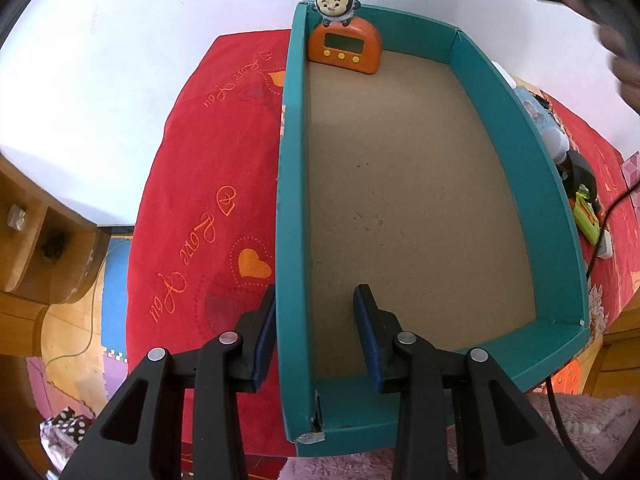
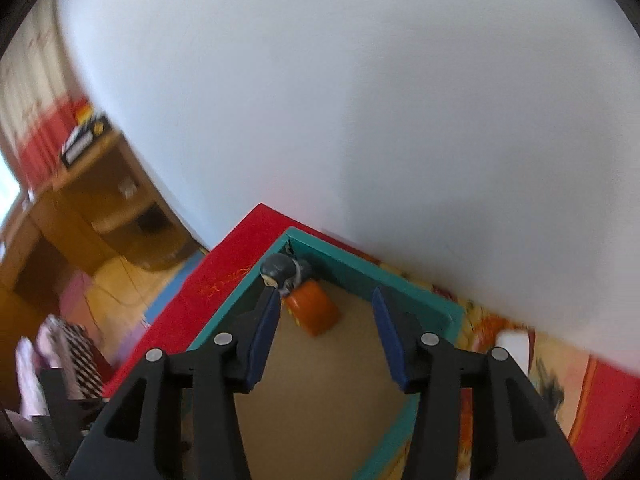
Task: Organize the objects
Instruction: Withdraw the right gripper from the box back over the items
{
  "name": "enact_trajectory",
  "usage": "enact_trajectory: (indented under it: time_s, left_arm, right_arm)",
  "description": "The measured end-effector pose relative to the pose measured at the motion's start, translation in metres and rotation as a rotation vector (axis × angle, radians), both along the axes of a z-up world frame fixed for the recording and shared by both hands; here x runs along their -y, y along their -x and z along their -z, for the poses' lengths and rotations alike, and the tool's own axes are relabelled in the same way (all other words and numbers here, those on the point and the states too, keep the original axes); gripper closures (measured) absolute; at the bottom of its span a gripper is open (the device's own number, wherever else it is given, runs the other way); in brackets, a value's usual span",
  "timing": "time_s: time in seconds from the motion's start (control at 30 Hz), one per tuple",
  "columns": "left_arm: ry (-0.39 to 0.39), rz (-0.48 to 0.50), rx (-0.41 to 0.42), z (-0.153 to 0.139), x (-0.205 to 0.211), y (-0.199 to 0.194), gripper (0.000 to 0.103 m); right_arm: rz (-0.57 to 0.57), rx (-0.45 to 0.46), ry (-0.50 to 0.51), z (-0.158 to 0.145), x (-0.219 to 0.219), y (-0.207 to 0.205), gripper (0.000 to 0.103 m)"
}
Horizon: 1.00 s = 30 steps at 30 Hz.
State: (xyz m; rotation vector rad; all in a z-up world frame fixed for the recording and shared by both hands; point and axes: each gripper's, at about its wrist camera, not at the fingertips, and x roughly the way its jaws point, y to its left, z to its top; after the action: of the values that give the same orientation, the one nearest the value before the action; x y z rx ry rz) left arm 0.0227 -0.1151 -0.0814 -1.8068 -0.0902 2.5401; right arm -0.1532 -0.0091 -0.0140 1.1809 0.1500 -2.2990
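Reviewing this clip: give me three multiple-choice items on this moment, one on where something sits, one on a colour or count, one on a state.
1. Where is the orange timer in the teal box?
A. far corner
B. near corner
C. outside it

2. How many yellow buttons does the timer show?
A. one
B. three
C. five

3. How are the left tongs set?
A. shut on the timer
B. open, straddling the box's side wall
C. shut on the cloth

Answers:
1 A: the timer stands against the far wall, by the corner.
2 B: three yellow dots sit under its screen.
3 B: one finger lies outside the wall, one inside, with a gap.
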Motion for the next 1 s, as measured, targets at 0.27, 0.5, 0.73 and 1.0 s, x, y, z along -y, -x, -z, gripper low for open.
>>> enact_trajectory:
  time_s: [0.27, 0.5, 0.73, 1.0]
  left_arm:
    - [0.001, 0.003, 0.0, 0.0, 0.001, -0.001, 0.066]
    - [0.001, 0.002, 0.0, 0.0, 0.001, 0.0, 0.066]
    - [0.0, 0.002, -0.005, 0.001, 0.005, -0.002, 0.066]
    - [-0.001, 0.003, -0.006, 0.001, 0.007, -0.004, 0.066]
  right_arm:
    - [0.142, 0.081, 0.087, -0.009, -0.071, -0.033, 0.053]
    - [0.282, 0.12, 0.099, 0.004, -0.127, -0.065, 0.052]
    - [0.389, 0.174, 0.084, 0.027, -0.168, -0.101, 0.051]
    - [0.492, 0.235, 0.02, 0.059, -0.2, -0.137, 0.05]
